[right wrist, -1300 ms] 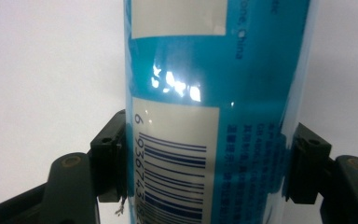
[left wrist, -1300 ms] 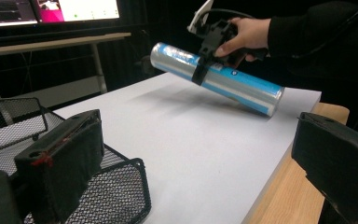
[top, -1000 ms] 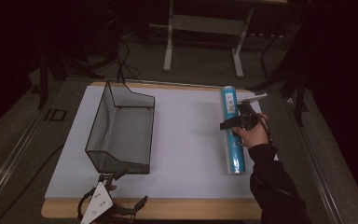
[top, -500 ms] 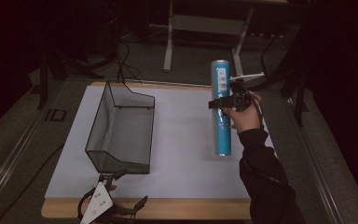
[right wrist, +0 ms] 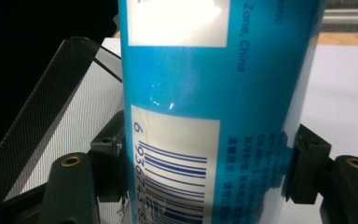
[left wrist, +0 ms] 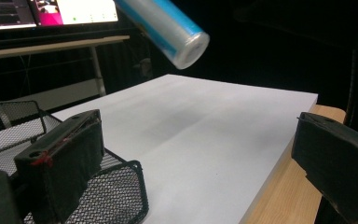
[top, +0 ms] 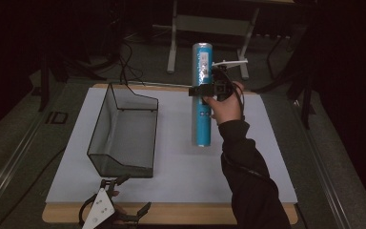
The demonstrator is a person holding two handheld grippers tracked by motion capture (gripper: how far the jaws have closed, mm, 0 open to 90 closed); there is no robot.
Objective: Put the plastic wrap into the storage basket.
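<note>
Your left gripper (top: pixel 116 214) sits at the near edge of the table (top: pixel 171 214), just in front of the near end of the mesh basket (top: pixel 124 131), and its jaws stand spread with nothing between them; in the left gripper view one pad (left wrist: pixel 65 163) hangs over the basket's near corner. Take that basket as the landmark for the rest.

To the right of the basket, lifted clear of the white mat (top: pixel 181 176), your right gripper (top: pixel 208 90) pinches the blue roll (top: pixel 202 95) across its middle; in the right gripper view both pads press its wrapper near the barcode.

The step in hand looks like carrying the roll over to the basket. To do it well, keep the pinch firm, since the wrapper looks slick and the roll is long, so either end may sag or swing. Carry it high enough that its lower end clears the basket's right wall before you lower it.

The roll's long axis runs near to far, roughly parallel to the basket's long side, with its far end tipped upward past the table's far edge and its near end lower, over the mat. Hold that alignment, and it should fit lengthwise.
</note>
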